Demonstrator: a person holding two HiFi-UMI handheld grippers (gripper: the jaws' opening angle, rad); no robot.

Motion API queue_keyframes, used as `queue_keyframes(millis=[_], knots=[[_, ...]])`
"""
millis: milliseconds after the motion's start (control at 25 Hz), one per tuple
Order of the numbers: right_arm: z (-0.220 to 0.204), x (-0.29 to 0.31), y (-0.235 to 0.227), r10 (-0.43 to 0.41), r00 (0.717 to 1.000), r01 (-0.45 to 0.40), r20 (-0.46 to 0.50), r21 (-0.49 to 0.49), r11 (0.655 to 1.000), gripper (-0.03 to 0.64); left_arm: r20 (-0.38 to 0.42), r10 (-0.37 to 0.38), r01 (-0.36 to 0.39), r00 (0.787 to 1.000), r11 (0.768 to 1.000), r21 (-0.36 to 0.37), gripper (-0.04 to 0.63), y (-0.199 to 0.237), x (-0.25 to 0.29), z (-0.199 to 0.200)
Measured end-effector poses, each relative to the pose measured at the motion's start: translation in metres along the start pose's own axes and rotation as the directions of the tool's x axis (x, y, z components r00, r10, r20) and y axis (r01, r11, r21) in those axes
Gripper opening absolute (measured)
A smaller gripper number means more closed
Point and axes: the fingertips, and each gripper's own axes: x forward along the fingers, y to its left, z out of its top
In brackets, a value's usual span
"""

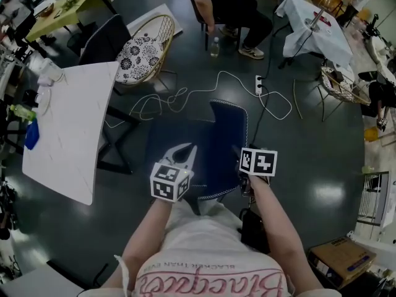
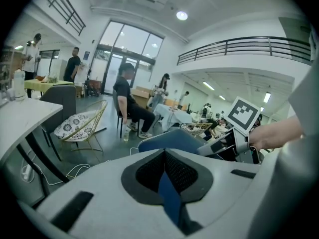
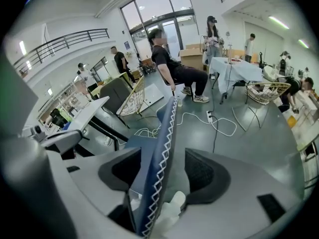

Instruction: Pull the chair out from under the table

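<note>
Dark grey floor (image 1: 309, 159) spreads through a big open hall, with glass doors and a railed balcony at the far end. On my left stands the white table (image 1: 68, 129), its black legs showing beneath the top. The blue chair (image 1: 226, 135) stands right in front of me on open floor, beside the table and clear of its edge, its back rising away from me.

Further off, a wicker chair (image 1: 145, 51) with a patterned cushion sits near the table's far corner, and a seated person (image 1: 229, 11) is beyond it.

My left gripper (image 2: 164, 158) points over the chair's near side. Its jaws are clenched on a thin blue edge of the chair, which fills the narrow slot between the pads. My right gripper (image 3: 163, 153) is at the chair's right side. Its jaws stand released and wide, with the chair's white-stitched edge running up between them; there is a clear gap to the right-hand pad.

A white cable (image 1: 185, 94) loops over the floor past the chair, near a power strip (image 1: 258, 84).
</note>
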Motion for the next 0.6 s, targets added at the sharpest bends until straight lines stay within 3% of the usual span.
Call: queue_keyframes(millis=[320, 480, 520, 600], knots=[[0.029, -0.062, 0.026, 0.01, 0.981, -0.002, 0.191, -0.044, 0.999, 0.265, 0.063, -0.016, 0.014, 0.998, 1.0, 0.025, 0.005, 0.005, -0.023, 0.025], [0.053, -0.088, 0.066, 0.057, 0.956, -0.015, 0.289, -0.144, 0.989, 0.264, 0.104, -0.037, 0.025, 0.994, 0.993, 0.119, 0.005, 0.007, -0.042, 0.04], [0.058, -0.093, 0.077, 0.078, 0.947, -0.026, 0.312, -0.168, 0.985, 0.257, 0.113, -0.037, 0.02, 0.993, 0.988, 0.151, 0.005, 0.007, -0.046, 0.044], [0.068, -0.104, 0.101, 0.125, 0.919, -0.053, 0.375, -0.197, 0.979, 0.14, 0.133, -0.047, 0.021, 0.99, 0.982, 0.188, 0.005, 0.006, -0.056, 0.051]])
